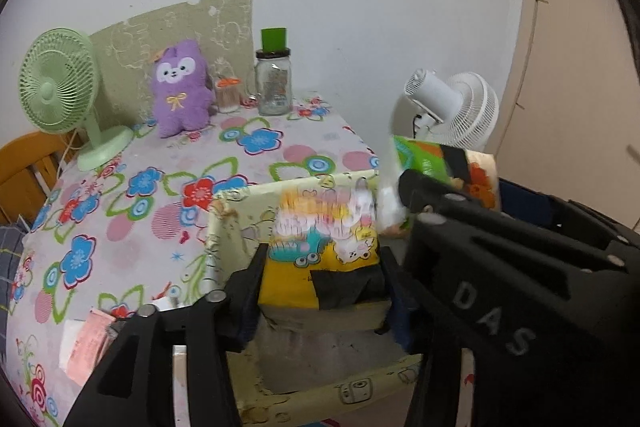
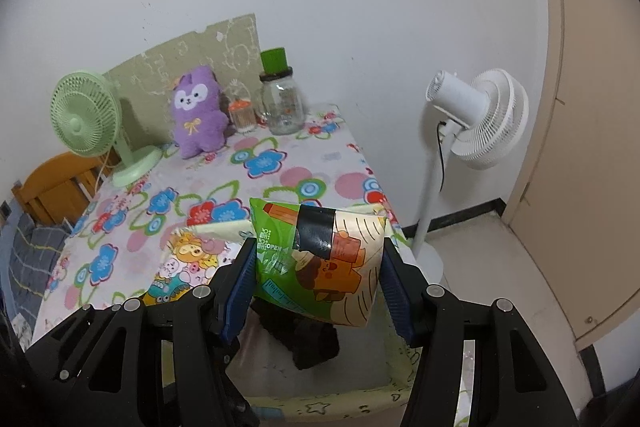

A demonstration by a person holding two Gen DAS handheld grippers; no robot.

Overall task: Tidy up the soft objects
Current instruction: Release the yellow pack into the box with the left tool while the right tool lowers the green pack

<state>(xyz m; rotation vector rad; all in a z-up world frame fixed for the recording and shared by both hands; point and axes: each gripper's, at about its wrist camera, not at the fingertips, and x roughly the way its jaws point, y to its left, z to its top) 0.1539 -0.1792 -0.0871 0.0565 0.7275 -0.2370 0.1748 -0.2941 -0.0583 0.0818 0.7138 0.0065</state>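
Note:
My left gripper (image 1: 322, 273) is shut on a yellow cartoon-print soft pack (image 1: 320, 251), held over a pale yellow-green fabric box (image 1: 228, 227) at the table's near edge. My right gripper (image 2: 316, 273) is shut on a green and cream soft pack (image 2: 320, 263) with black tape, above the same box (image 2: 320, 403). That pack also shows in the left wrist view (image 1: 440, 163), beside my right gripper's black body. The yellow pack shows in the right wrist view (image 2: 184, 267). A purple plush toy (image 1: 182, 89) stands at the table's back, also in the right wrist view (image 2: 198, 111).
The table has a flowered cloth (image 1: 132, 207). At its back stand a green desk fan (image 1: 60, 95), a glass jar with a green cap (image 1: 274, 83) and a small toothpick jar (image 1: 228, 93). A white floor fan (image 2: 476, 119) stands right of the table. Paper slips (image 1: 86, 347) lie near the front-left edge.

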